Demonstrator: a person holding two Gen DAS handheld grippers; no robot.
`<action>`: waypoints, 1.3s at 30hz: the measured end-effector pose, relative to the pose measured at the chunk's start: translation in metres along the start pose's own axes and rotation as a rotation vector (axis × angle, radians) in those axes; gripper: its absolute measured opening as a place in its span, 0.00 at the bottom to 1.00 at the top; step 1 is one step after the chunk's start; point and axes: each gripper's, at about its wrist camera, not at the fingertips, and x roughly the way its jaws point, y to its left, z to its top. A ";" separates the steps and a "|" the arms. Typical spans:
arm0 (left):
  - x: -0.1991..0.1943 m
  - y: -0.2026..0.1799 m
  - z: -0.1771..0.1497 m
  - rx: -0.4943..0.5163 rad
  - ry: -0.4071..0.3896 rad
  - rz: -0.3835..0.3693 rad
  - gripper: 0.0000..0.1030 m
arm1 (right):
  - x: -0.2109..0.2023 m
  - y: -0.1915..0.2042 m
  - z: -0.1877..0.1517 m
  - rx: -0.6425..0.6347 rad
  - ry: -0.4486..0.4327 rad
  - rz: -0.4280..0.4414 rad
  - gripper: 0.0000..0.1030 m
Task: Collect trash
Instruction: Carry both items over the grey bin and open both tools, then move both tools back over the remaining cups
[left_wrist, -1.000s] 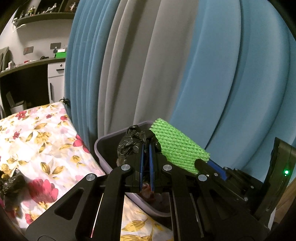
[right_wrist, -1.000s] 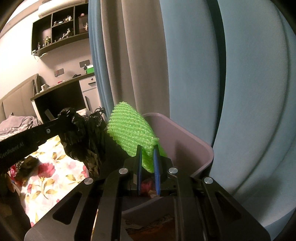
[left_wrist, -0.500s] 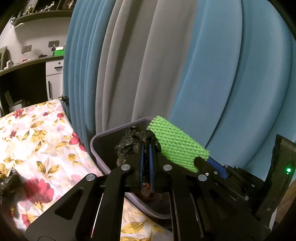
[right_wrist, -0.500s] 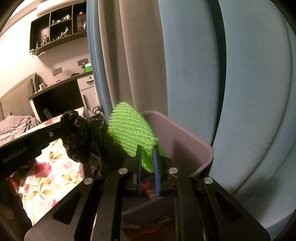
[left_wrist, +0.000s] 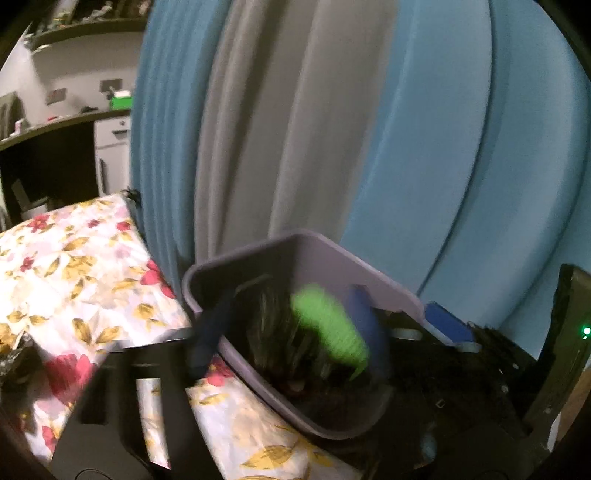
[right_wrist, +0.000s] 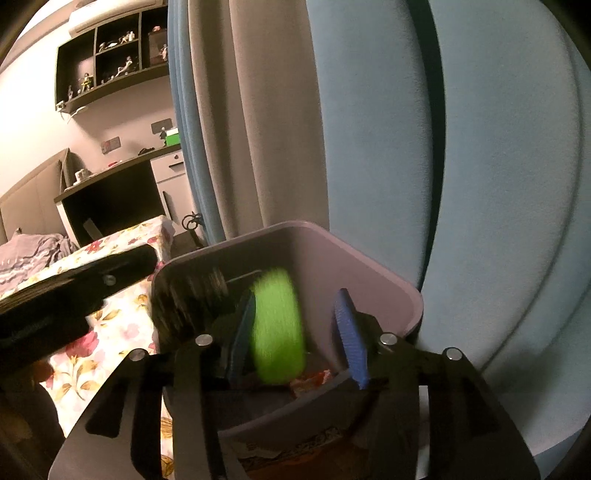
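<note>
now both grippers hang over a lilac plastic bin (right_wrist: 369, 266), which stands against blue and grey curtains (left_wrist: 369, 110) at the edge of a bed with a flowered sheet (left_wrist: 74, 266). a moment ago each gripper pinched a piece of trash above the bin; both sets of jaws have just been opening, and both pieces are loose.

the left gripper (left_wrist: 288, 328) has its jaws spread wide and grips nothing. the black crumpled bag (left_wrist: 273, 332) it held is a dark smear inside the bin, between and below the jaws, blurred as though falling.

the right gripper (right_wrist: 299, 332) has its jaws about half open. the green foam net (right_wrist: 277, 325) sits between them as a blurred green streak, touching neither pad as far as can be seen, dropping toward the bin's inside. red and white scraps (right_wrist: 314, 380) already lie at the bottom.

by this reading the drop is made: both pieces are over the bin's mouth and should land inside. what looks like another dark bit (left_wrist: 14, 354) shows on the bed sheet, well away from the bin, so more collecting probably remains.
</note>
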 end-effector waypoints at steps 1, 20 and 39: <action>-0.004 0.002 0.000 -0.004 -0.016 0.012 0.80 | -0.001 -0.001 0.000 0.000 -0.002 -0.006 0.48; -0.119 0.039 -0.032 -0.040 -0.118 0.260 0.94 | -0.065 0.024 -0.014 -0.011 -0.097 0.021 0.82; -0.309 0.169 -0.136 -0.229 -0.145 0.639 0.94 | -0.116 0.192 -0.095 -0.230 -0.019 0.351 0.82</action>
